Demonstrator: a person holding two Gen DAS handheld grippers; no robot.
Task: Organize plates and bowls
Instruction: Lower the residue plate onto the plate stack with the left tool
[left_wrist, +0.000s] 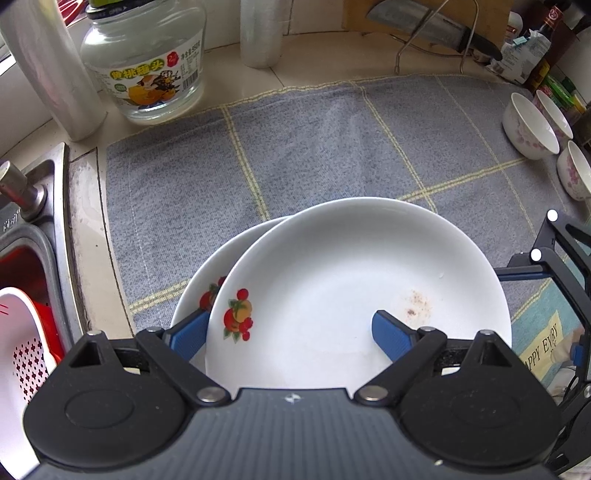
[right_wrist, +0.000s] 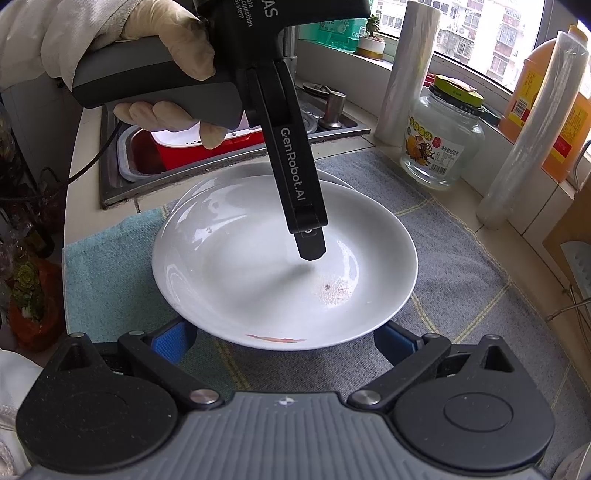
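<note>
Two white plates lie overlapped on the grey towel. The top plate carries a red fruit print and a brown speck, and the lower plate pokes out at its left. My left gripper is open and points down over them, straddling the top plate's left rim with one pad outside and one inside. One of its fingers hovers just above the top plate. My right gripper is open at that plate's near rim, which hides its tips. Three white floral bowls stand at the far right.
A glass jar and rolls of film stand behind the towel. The sink with a white colander is at the left. A cleaver rests on a rack at the back. A gloved hand holds the left gripper.
</note>
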